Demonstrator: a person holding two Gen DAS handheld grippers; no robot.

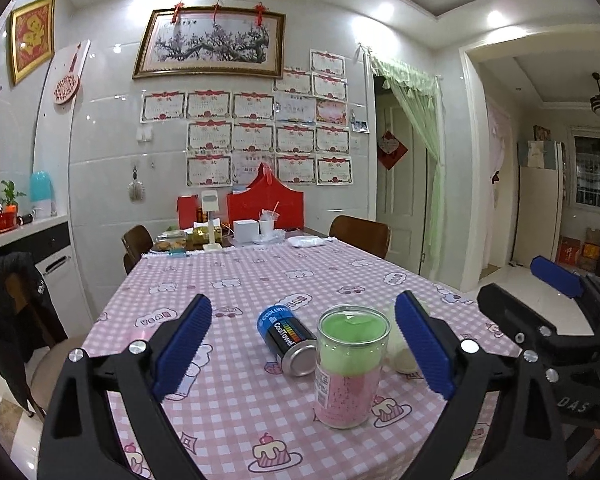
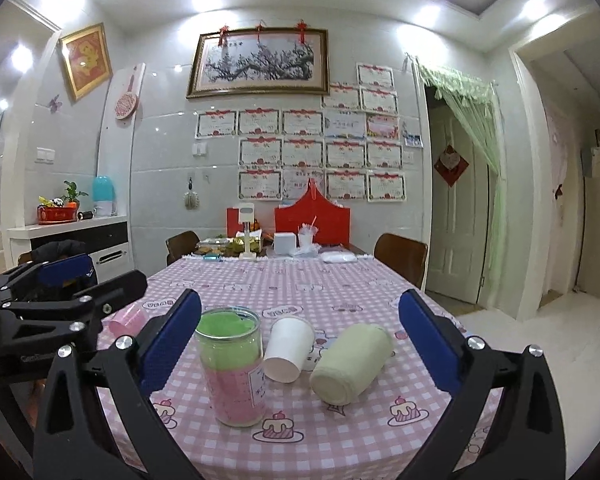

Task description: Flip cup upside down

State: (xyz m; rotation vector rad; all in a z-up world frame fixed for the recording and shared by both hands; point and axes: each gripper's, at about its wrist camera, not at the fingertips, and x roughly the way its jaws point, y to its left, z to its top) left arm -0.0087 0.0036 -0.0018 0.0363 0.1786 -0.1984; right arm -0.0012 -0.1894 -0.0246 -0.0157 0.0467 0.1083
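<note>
white paper cup (image 2: 288,354) lies on its side on the pink checked tablecloth (image 2: 340,292), its smooth tapered wall and round open mouth toward the right wrist camera, at 3 o'clock of a clear plastic jar (image 2: 232,364) packed with green and pink cloth. a pale green cylinder (image 2: 350,364) lies at the cup's 3 o'clock. only the left wrist view shows a blue metal can (image 1: 288,340) on its side. left gripper (image 1: 304,350) and right gripper (image 2: 300,346) both gape wide, ribbed blue pads holding nothing.
</note>
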